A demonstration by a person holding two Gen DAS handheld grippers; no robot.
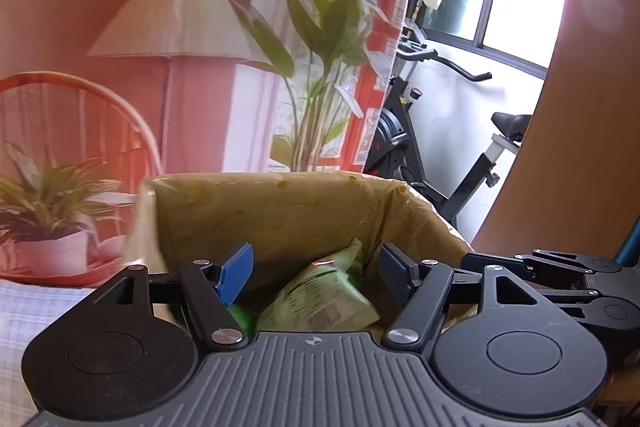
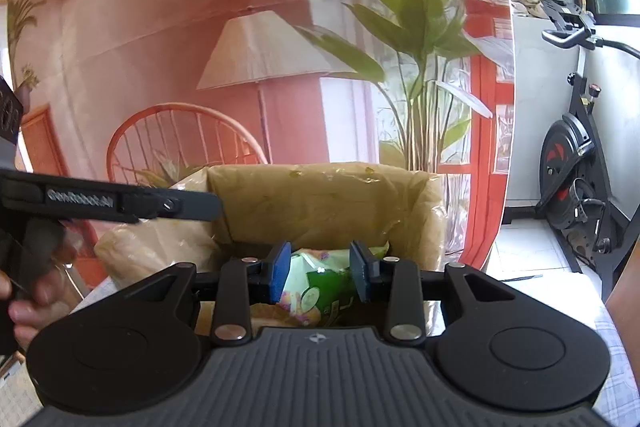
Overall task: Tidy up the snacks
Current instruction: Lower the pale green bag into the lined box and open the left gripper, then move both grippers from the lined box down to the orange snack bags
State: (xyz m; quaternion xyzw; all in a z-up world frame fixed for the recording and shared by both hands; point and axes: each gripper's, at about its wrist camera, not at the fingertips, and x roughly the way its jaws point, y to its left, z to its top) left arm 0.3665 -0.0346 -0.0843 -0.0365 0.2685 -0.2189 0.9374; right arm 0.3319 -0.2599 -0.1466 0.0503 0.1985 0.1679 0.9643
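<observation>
Brown cardboard box [image 1: 280, 211], lined with crinkled yellowish plastic, stands open-topped on the desk before both grippers. Inside it lies a pale green snack packet [image 1: 324, 301] with a barcode on its back. The left gripper [image 1: 312, 273] hangs over the box with its blue-padded fingers [image 1: 236, 273] spread wide, gripping nothing, the packet below the gap. The right gripper [image 2: 320, 271] has its fingers drawn close on a green snack bag [image 2: 316, 291] picturing cucumber slices, over the box.
</observation>
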